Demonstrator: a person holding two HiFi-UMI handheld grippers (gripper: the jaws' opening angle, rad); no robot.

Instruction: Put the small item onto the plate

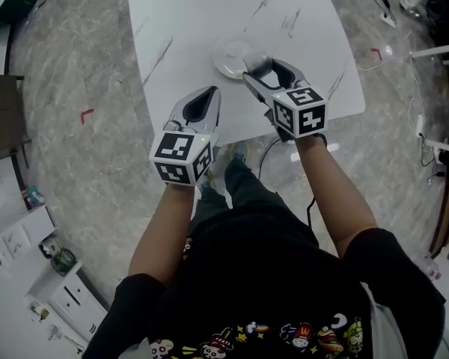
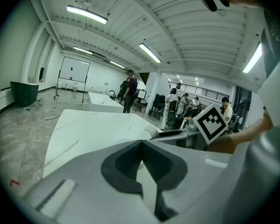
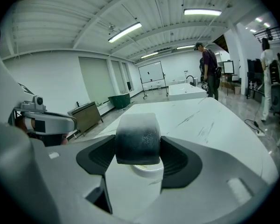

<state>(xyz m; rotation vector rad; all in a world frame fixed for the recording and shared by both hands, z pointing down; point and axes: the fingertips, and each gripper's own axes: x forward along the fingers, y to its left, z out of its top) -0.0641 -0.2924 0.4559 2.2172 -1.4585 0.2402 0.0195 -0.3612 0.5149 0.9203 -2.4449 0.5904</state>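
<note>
Looking down, found one white, grey-veined table (image 1: 209,13) on a grey marbled floor (image 1: 82,148), in a hall with a ribbed white ceiling (image 3: 84,27), strip lights (image 3: 125,32) and people (image 3: 207,69) standing far off. Counted one white plate (image 1: 226,54), one small dark item (image 3: 137,136) and two grippers: left gripper (image 1: 208,96) over the table's near edge, jaws pressed together on nothing; right gripper (image 1: 260,70) clamped on the item just above the plate's near rim. Saw the item held upright, rounded paler end up; could not make out a long axis.
</note>
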